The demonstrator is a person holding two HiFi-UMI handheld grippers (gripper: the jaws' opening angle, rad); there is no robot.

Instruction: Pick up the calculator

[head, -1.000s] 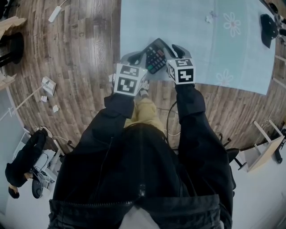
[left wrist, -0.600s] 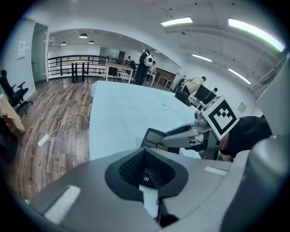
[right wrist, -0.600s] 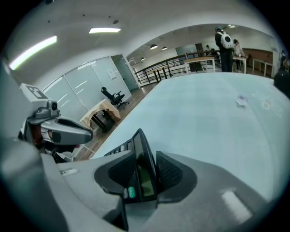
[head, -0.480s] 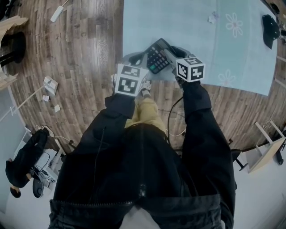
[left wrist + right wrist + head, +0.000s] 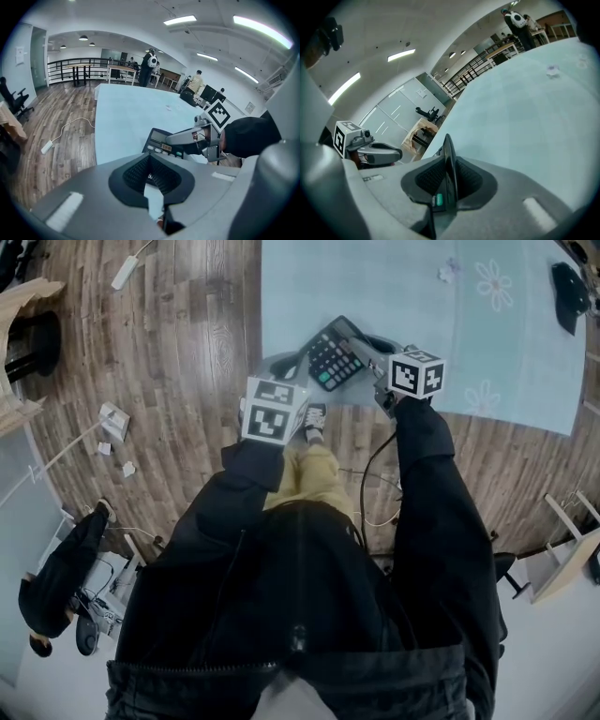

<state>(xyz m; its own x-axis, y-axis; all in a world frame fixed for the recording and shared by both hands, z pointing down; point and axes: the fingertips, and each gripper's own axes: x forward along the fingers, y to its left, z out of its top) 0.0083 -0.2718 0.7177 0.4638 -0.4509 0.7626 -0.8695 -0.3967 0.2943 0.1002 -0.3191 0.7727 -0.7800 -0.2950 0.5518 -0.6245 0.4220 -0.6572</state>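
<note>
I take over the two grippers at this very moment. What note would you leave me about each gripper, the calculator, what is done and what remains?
Right gripper: its jaws have just been closing and now clamp the calculator by its right edge.
Left gripper: jaws together, nothing between them. Its tip is near the calculator's near left corner; contact cannot be told.
Calculator: at the near edge of the light blue table, keys facing up.
Done: the grasp.
Left: raise the calculator. No clear lift off the table is visible yet.
</note>
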